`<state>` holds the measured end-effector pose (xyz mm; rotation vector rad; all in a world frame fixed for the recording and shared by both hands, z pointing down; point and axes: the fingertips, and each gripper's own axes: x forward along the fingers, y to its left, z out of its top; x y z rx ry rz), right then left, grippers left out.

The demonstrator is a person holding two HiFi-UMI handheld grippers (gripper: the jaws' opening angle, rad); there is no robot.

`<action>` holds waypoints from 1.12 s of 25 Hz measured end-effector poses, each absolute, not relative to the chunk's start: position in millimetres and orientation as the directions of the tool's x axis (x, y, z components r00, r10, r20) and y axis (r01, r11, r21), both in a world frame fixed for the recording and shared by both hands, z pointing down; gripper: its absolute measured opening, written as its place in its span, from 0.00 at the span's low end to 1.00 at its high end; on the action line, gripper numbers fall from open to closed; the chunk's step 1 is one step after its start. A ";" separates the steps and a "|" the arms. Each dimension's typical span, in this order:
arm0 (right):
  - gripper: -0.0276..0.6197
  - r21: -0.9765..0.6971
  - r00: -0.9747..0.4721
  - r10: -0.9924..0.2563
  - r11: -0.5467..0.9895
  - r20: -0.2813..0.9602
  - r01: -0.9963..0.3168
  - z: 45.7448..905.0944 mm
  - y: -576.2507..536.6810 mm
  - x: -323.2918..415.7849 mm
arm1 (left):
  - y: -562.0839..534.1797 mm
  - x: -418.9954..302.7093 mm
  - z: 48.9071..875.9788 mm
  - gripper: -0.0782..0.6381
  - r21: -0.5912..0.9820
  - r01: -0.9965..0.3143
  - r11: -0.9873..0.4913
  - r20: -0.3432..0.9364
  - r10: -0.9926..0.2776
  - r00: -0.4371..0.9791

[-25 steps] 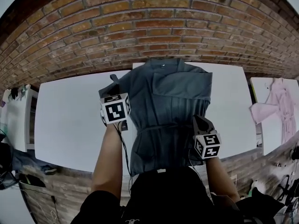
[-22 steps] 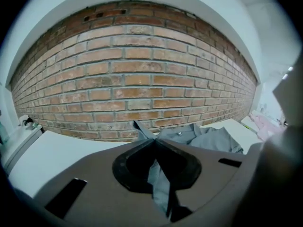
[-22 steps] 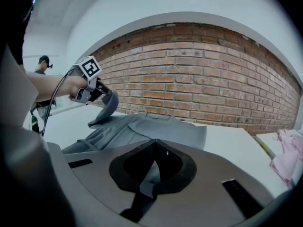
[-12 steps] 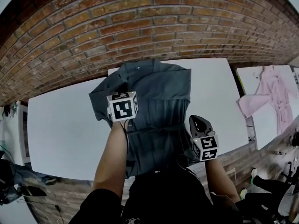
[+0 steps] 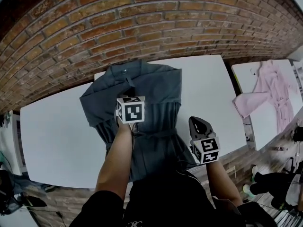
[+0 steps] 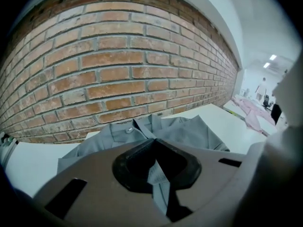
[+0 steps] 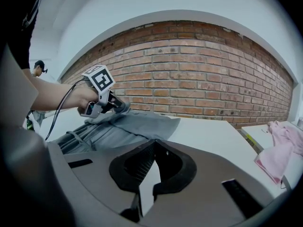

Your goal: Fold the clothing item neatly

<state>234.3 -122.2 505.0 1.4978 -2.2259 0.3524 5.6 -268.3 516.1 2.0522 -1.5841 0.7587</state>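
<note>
Because the left gripper (image 6: 156, 169) is clamped on only a narrow pinch of the grey shirt dress (image 5: 161, 91), with that pinch lifted over the waist tie (image 5: 156, 134), the likeliest failure is the cloth sliding out of the jaws before the fold is laid, dropping the side panel in a crooked heap. The dress lies with its collar (image 5: 127, 72) toward the brick wall (image 5: 142, 27) on the white table (image 5: 61, 131), its hem at the near edge by the person's body, so a sideways pull could also drag the whole garment or rumple the pleats underneath. The right gripper (image 7: 146, 174) sits just beside the dress's right edge with its jaws shut and no cloth visible between them. I judge it pins nothing, so it would not stop such a slide. A fold set down off the centre line would leave uneven sides.
</note>
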 end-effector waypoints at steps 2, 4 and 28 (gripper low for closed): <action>0.05 0.029 -0.320 -0.811 0.382 0.489 -0.924 507.8 -124.6 239.4 | -268.8 18.1 524.6 0.13 -0.012 -0.961 -0.277 0.668 -0.717 0.198; 0.05 0.025 -0.320 -0.809 0.381 0.494 -0.924 510.4 -127.3 241.4 | -267.4 28.1 534.8 0.13 -0.063 -0.947 -0.315 0.684 -0.704 0.188; 0.05 -0.002 -0.422 -0.774 0.478 0.472 -0.878 499.8 -142.2 168.3 | -239.2 -4.5 554.2 0.22 0.012 -0.949 -0.316 0.689 -0.685 0.238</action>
